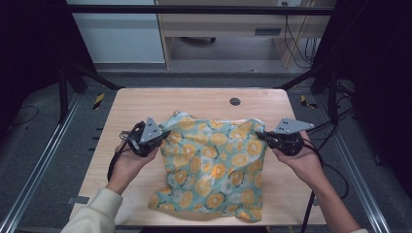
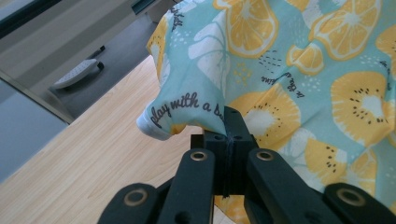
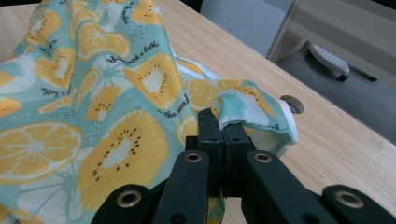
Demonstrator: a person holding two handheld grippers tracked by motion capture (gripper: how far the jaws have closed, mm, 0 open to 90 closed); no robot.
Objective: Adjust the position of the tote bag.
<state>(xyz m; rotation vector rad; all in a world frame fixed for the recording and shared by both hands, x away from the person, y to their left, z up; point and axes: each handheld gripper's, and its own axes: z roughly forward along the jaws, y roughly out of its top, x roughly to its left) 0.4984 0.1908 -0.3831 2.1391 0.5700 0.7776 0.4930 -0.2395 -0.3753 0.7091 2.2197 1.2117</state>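
Over the wooden table [image 1: 141,104] I hold both forearms apart, palms turned inward. My left gripper [image 1: 163,136] and right gripper [image 1: 263,136] are each clamped on a far corner of the fruit-print cloth [image 1: 214,165], which hangs between them to the near edge.

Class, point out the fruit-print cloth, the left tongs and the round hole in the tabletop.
fruit-print cloth [image 1: 214,170], high view, middle of the fabric.
left tongs [image 1: 164,135], high view, tips pinching the cloth.
round hole [image 1: 235,101], high view, its centre.
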